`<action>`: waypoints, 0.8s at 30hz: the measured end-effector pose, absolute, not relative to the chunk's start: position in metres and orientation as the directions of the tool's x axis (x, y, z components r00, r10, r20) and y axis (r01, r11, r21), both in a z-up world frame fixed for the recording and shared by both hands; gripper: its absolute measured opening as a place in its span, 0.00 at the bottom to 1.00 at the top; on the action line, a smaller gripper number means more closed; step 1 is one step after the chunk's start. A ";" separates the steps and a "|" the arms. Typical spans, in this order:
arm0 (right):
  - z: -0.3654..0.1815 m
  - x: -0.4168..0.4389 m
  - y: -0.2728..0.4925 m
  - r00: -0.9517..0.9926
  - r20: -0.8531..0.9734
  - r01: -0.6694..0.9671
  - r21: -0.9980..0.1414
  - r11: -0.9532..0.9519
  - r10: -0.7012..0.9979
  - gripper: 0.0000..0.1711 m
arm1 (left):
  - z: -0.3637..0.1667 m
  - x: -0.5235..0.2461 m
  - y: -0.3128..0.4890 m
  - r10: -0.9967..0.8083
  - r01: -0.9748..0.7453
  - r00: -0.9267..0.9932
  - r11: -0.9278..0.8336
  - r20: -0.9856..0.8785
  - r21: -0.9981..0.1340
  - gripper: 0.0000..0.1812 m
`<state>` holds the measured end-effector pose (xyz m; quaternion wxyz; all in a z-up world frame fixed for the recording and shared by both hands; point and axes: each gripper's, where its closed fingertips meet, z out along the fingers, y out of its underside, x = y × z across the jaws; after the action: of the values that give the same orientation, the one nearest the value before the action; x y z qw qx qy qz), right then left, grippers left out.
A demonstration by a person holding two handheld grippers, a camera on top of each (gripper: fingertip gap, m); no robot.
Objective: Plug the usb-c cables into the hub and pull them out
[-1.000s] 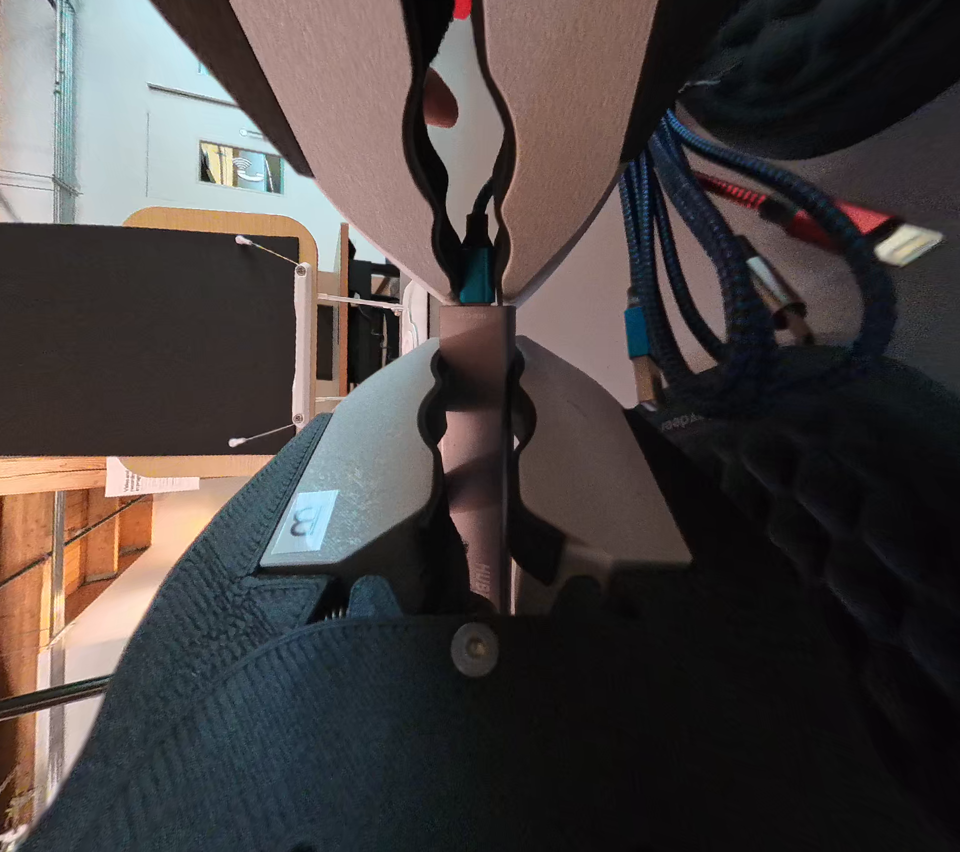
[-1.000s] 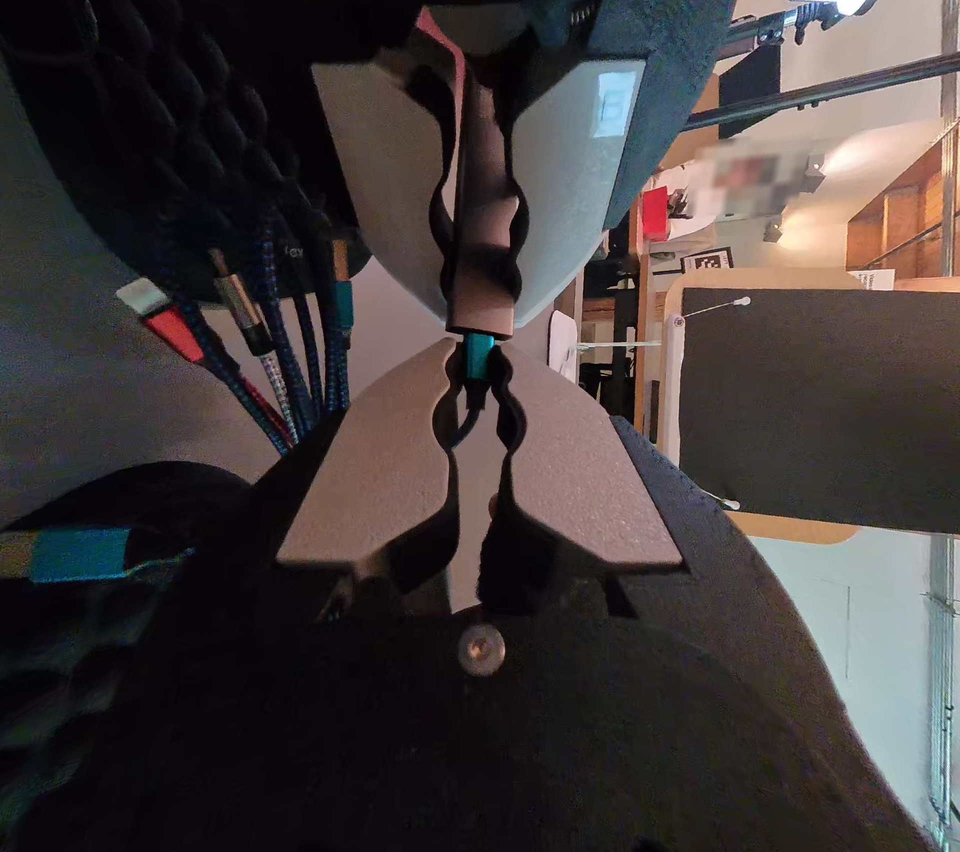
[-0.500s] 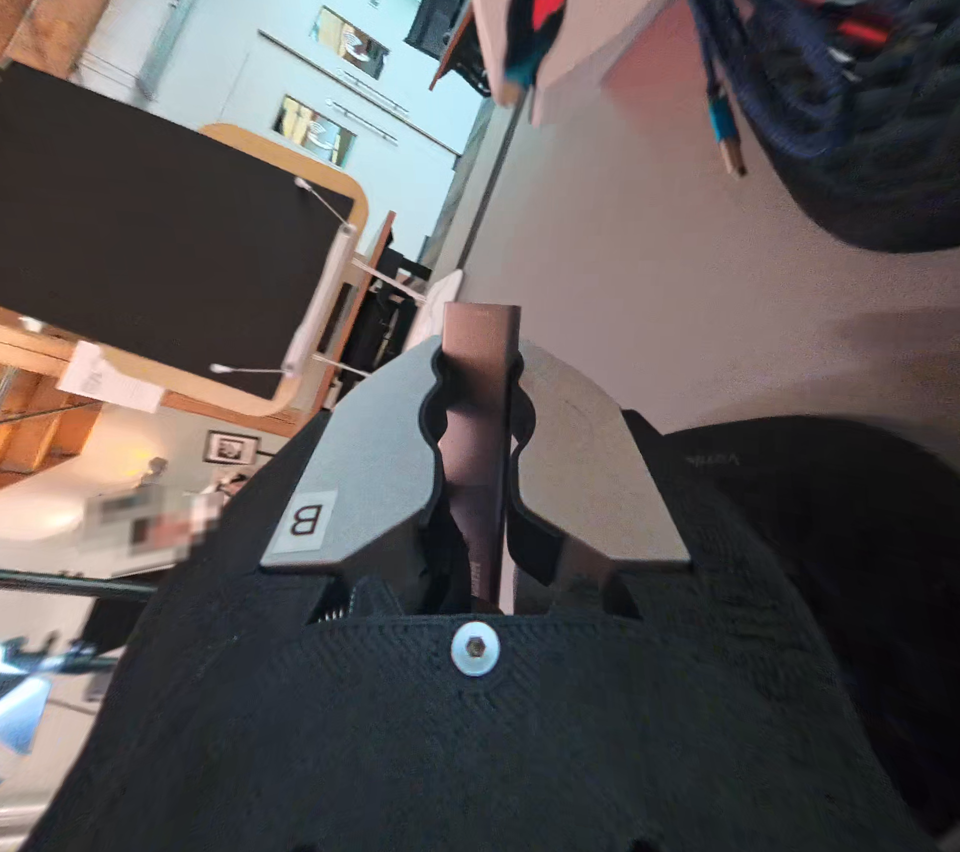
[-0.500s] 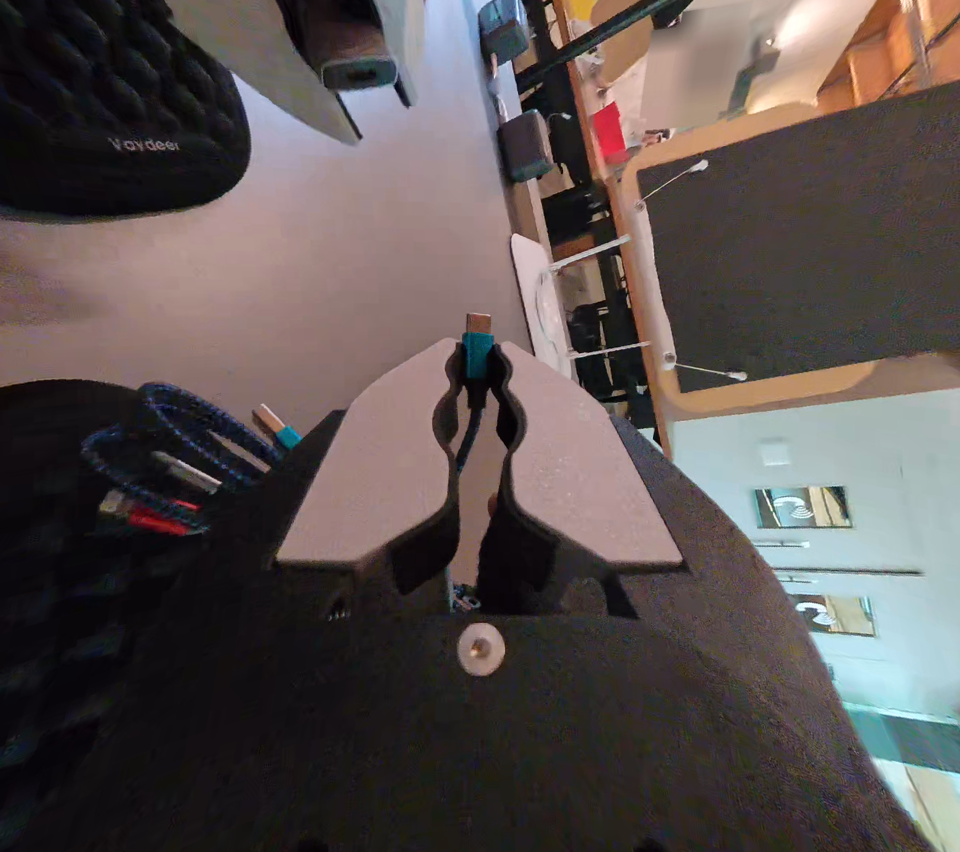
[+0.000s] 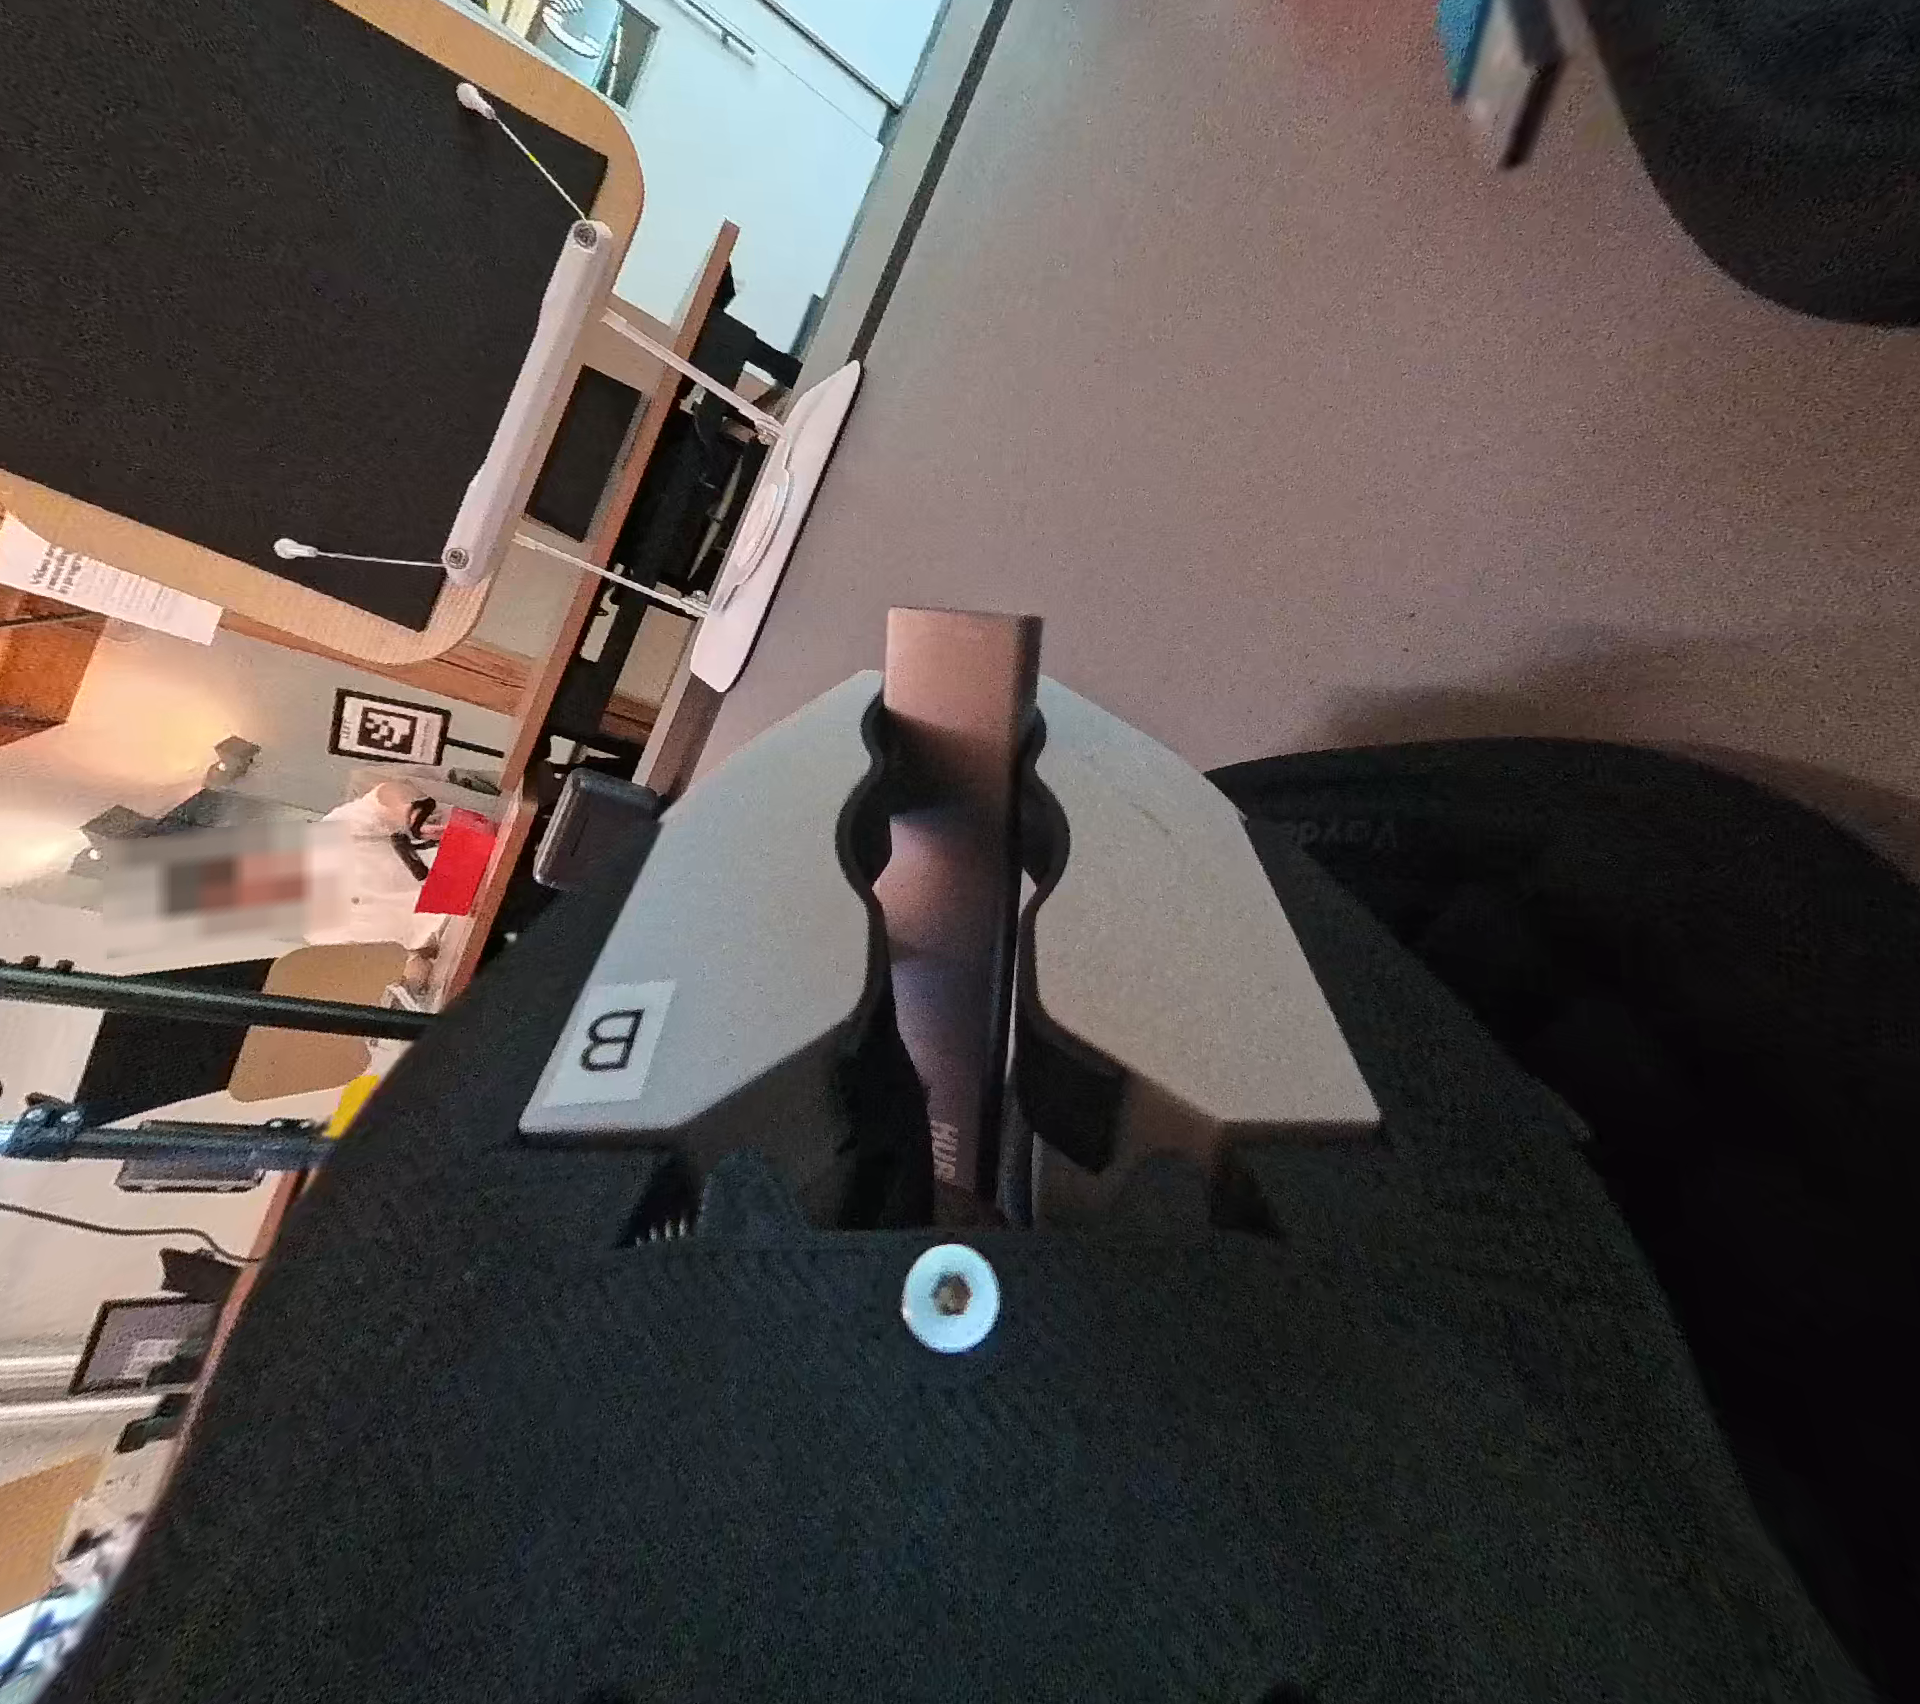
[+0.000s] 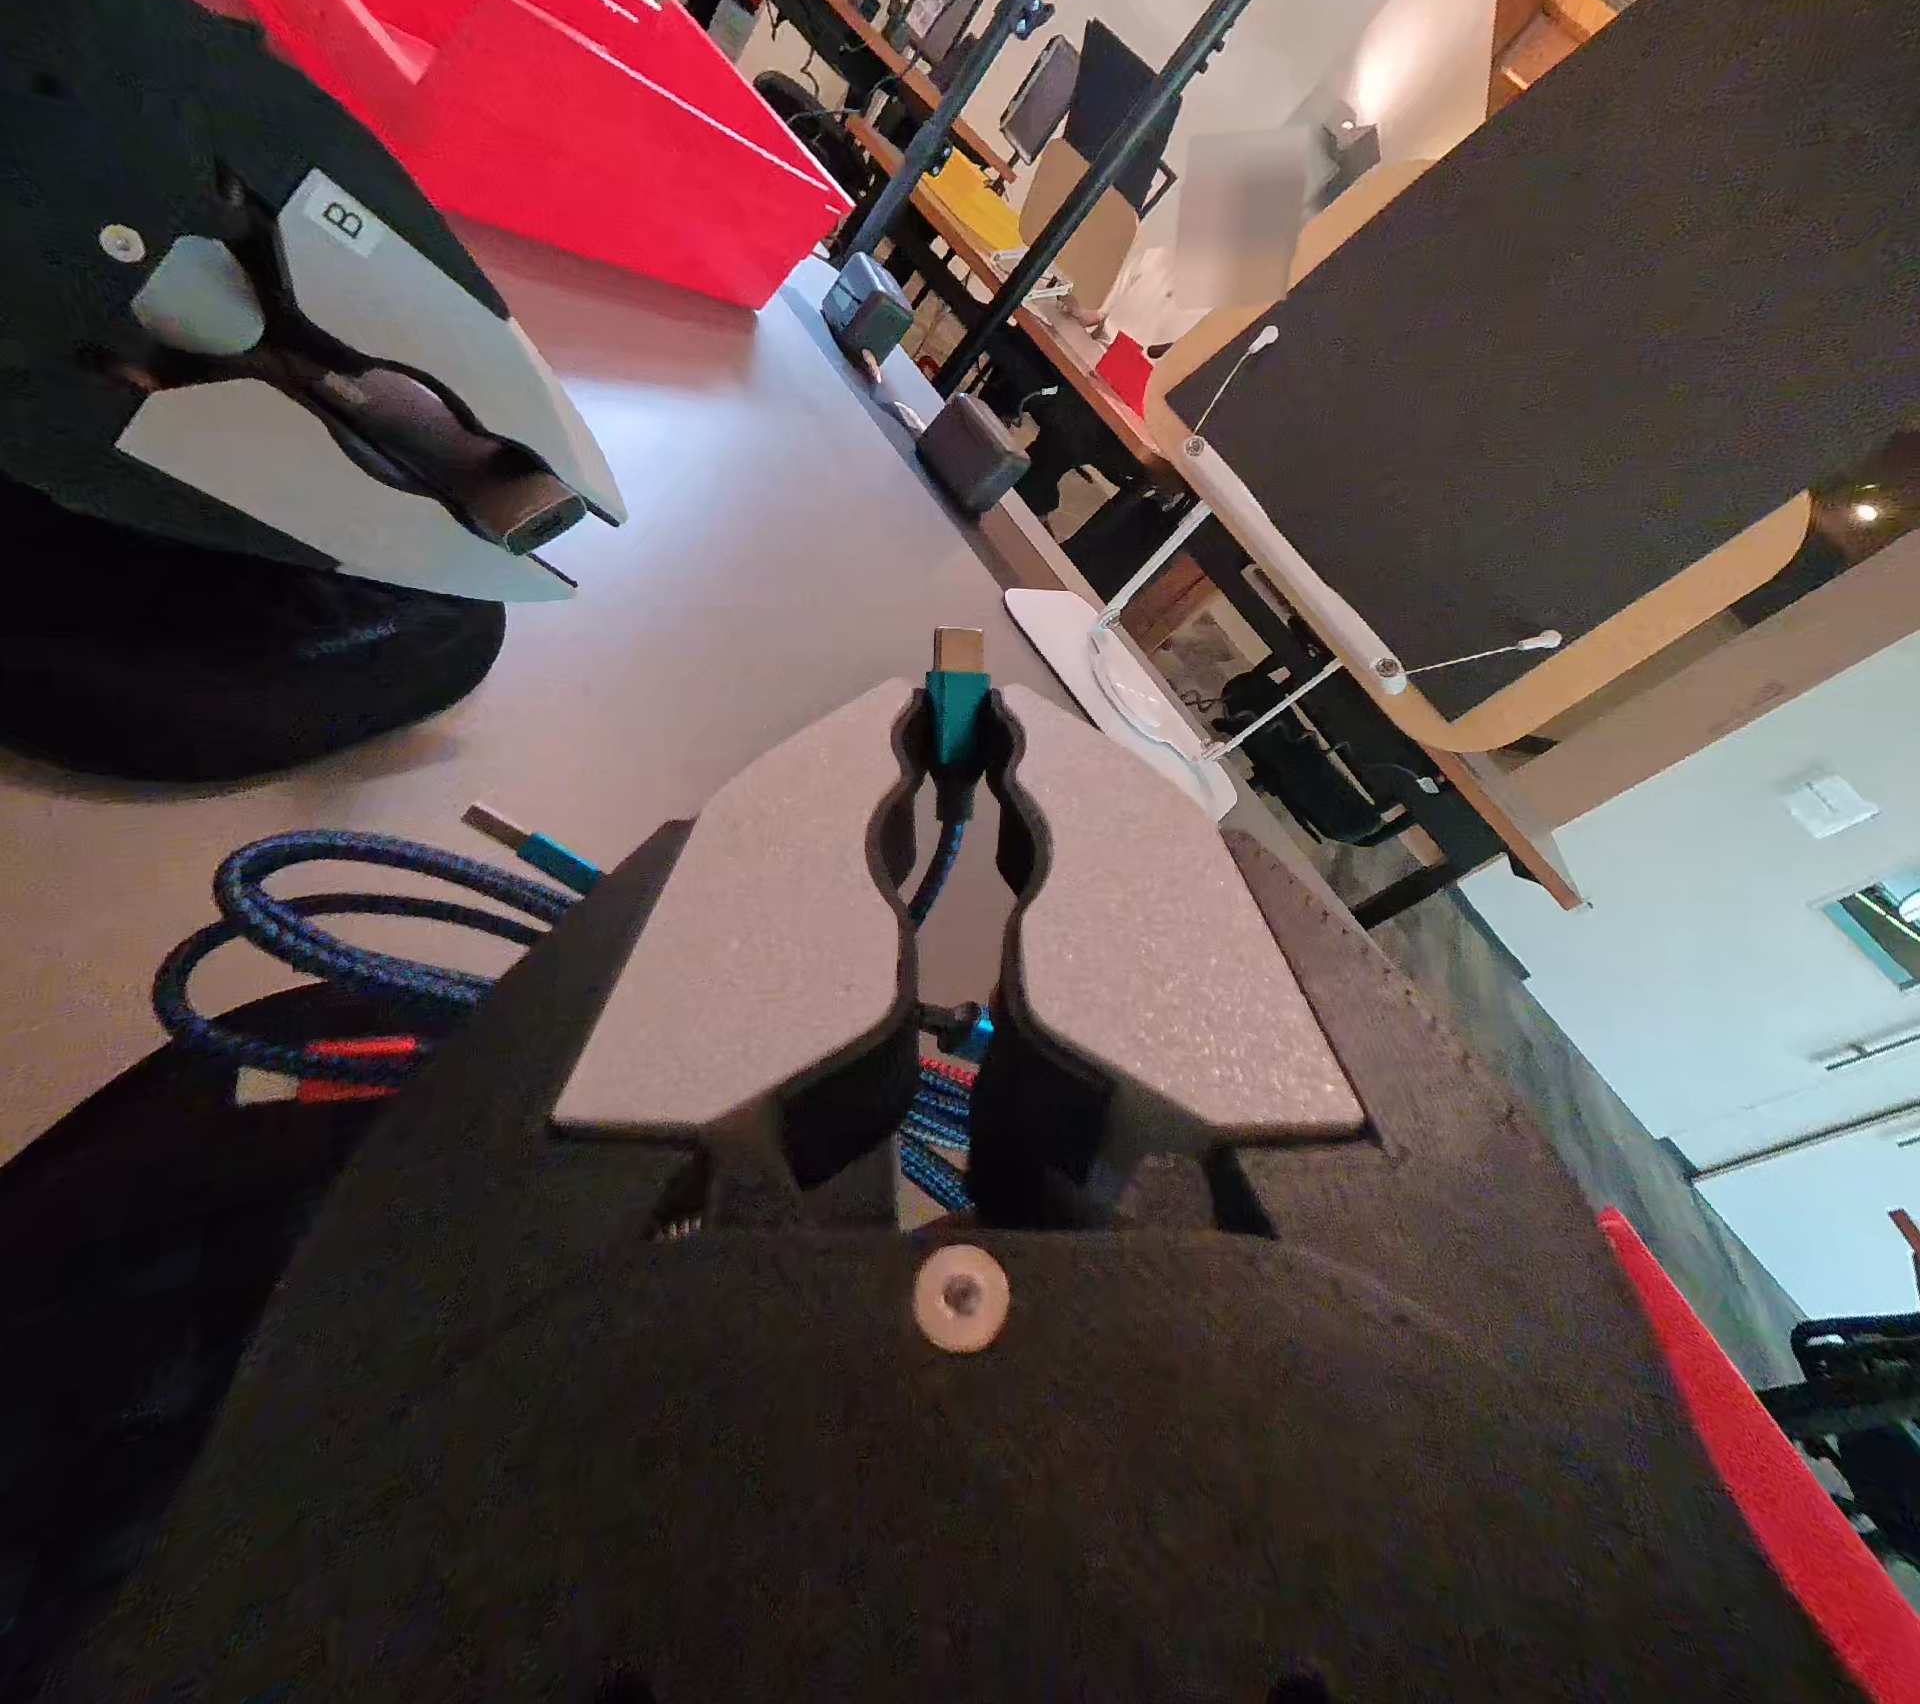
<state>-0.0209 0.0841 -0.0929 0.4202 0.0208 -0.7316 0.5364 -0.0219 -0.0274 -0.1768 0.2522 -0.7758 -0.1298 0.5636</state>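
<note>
Left gripper (image 5: 961, 698) shut tight on the hub (image 5: 961, 781), with the hub's end poking out past the tips. Right gripper (image 6: 954, 724) shut tight on the teal plug (image 6: 952, 719), metal tip sticking out in front, cable (image 6: 935, 865) running back between the fingers. Plug and hub well apart now, not joined. Seen from the right wrist view: hub port (image 6: 535, 524) up and to the left of the plug, open end facing down and right, partly toward the plug. Plug pointing straight ahead, so not lined up with the port; long lines of the two crossing at a slant. Probably a turn to the left needed, then a straight push in. More cables (image 6: 343, 948) lying coiled on the table (image 6: 748, 511) just left of the right gripper, red and blue, not held. Black pad (image 6: 239, 688) under the left gripper.
</note>
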 end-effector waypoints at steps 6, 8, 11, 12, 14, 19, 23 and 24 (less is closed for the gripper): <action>-0.054 -0.023 0.108 -0.636 0.562 -0.459 -0.826 0.327 0.528 0.06 | -0.176 -0.021 -0.027 0.443 -0.108 0.273 -0.868 -0.854 -0.485 0.11; -0.027 -0.027 0.127 -0.618 0.510 -0.444 -0.854 0.270 0.597 0.05 | -0.175 -0.021 -0.027 0.451 -0.111 0.270 -0.863 -0.851 -0.492 0.11; 0.019 -0.034 0.163 -0.571 0.415 -0.437 -0.884 0.166 0.708 0.05 | -0.173 -0.021 -0.028 0.459 -0.113 0.259 -0.860 -0.850 -0.498 0.11; 0.033 -0.037 0.176 -0.547 0.386 -0.436 -0.889 0.140 0.743 0.05 | -0.173 -0.021 -0.028 0.460 -0.115 0.257 -0.858 -0.850 -0.500 0.11; 0.058 -0.044 0.205 -0.474 0.350 -0.447 -0.886 0.121 0.808 0.05 | -0.173 -0.020 -0.028 0.461 -0.116 0.257 -0.858 -0.849 -0.500 0.11; 0.093 -0.062 0.275 -0.209 0.348 -0.480 -0.851 0.214 0.914 0.05 | -0.173 -0.020 -0.028 0.458 -0.117 0.255 -0.860 -0.852 -0.497 0.11; 0.075 -0.093 0.328 0.028 0.375 -0.389 -0.850 0.356 0.927 0.05 | -0.170 -0.020 -0.029 0.474 -0.118 0.245 -0.851 -0.845 -0.512 0.11; 0.065 -0.102 0.340 0.079 0.382 -0.343 -0.857 0.385 0.921 0.06 | -0.170 -0.020 -0.029 0.473 -0.118 0.245 -0.852 -0.846 -0.510 0.11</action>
<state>-0.1023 0.3396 0.0654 0.6726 -0.2952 -0.4897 0.4697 -0.0202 -0.0293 -0.1699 0.2450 -0.7501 -0.1185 0.6027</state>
